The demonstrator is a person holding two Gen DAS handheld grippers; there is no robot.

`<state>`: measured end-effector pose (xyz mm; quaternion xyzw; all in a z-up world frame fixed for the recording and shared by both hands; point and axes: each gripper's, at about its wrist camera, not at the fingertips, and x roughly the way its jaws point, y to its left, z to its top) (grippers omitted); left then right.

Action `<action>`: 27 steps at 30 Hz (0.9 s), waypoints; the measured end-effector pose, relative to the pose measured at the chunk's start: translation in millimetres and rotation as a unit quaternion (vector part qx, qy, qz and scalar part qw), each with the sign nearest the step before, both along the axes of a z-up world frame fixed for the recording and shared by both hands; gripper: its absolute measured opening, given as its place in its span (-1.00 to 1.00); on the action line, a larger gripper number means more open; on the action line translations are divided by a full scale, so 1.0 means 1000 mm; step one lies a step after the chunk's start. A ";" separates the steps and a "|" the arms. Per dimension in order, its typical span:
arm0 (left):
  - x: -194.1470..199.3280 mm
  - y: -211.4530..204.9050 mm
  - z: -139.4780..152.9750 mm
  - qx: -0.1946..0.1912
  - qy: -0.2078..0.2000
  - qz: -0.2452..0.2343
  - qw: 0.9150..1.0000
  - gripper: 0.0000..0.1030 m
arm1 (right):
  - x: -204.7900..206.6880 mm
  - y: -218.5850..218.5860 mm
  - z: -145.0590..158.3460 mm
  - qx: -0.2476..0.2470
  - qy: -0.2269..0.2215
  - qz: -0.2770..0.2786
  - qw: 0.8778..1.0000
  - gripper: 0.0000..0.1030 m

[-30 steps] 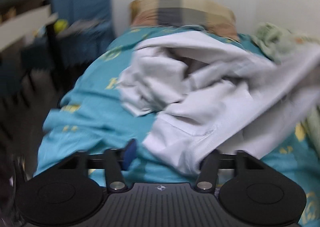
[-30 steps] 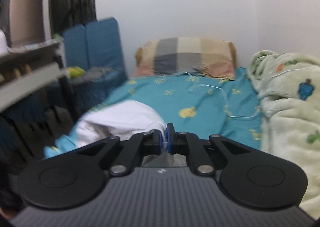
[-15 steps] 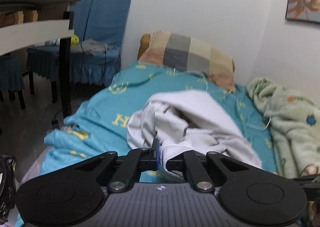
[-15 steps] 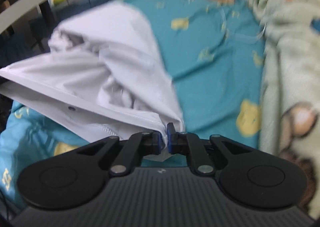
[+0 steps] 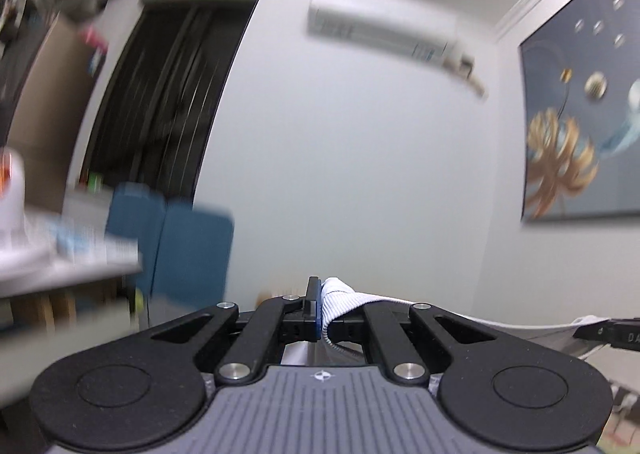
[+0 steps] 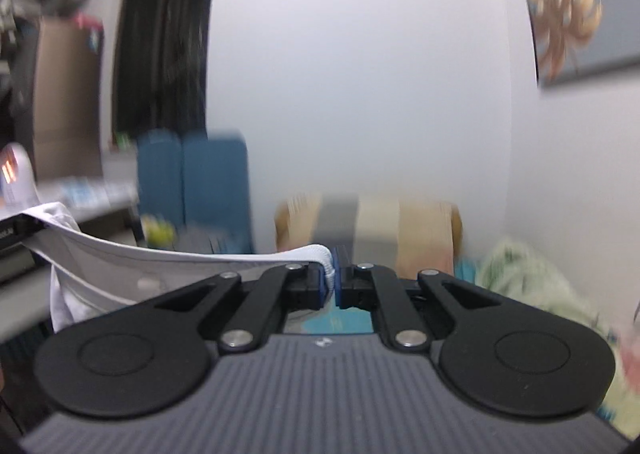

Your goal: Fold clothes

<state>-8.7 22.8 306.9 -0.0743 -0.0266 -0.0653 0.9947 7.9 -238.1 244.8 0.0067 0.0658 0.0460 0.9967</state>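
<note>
Through the left wrist camera, we see our left gripper [image 5: 320, 310] with its jaws clamped on the ribbed hem of the white garment [image 5: 460, 312], which runs taut to the right of the gripper toward a dark tip at the frame's edge, probably our other gripper. The cloth looks light, soft and limp to us, so the thick ribbed edge seems the safest place to hold it. On that dark tip a few pale letters show, too cut off to read.

Through the right wrist camera, our right gripper [image 6: 334, 282] has its jaws pinched on the same hem, and the garment stretches left of it, sagging slightly, in front of the blurred striped pillow [image 6: 380, 230]. No label is readable here.
</note>
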 end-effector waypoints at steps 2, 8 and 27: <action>-0.029 0.002 0.048 0.013 -0.030 0.004 0.999 -0.95 | -0.026 0.002 0.045 0.001 -0.035 0.007 0.999 -0.86; -0.129 0.006 0.155 0.041 -0.101 0.009 0.994 -0.95 | -0.116 0.008 0.146 -0.003 -0.116 0.030 0.993 -0.86; -0.065 -0.020 0.106 0.057 -0.006 0.003 0.998 -0.93 | -0.084 -0.020 0.115 0.031 -0.057 0.011 0.998 -0.86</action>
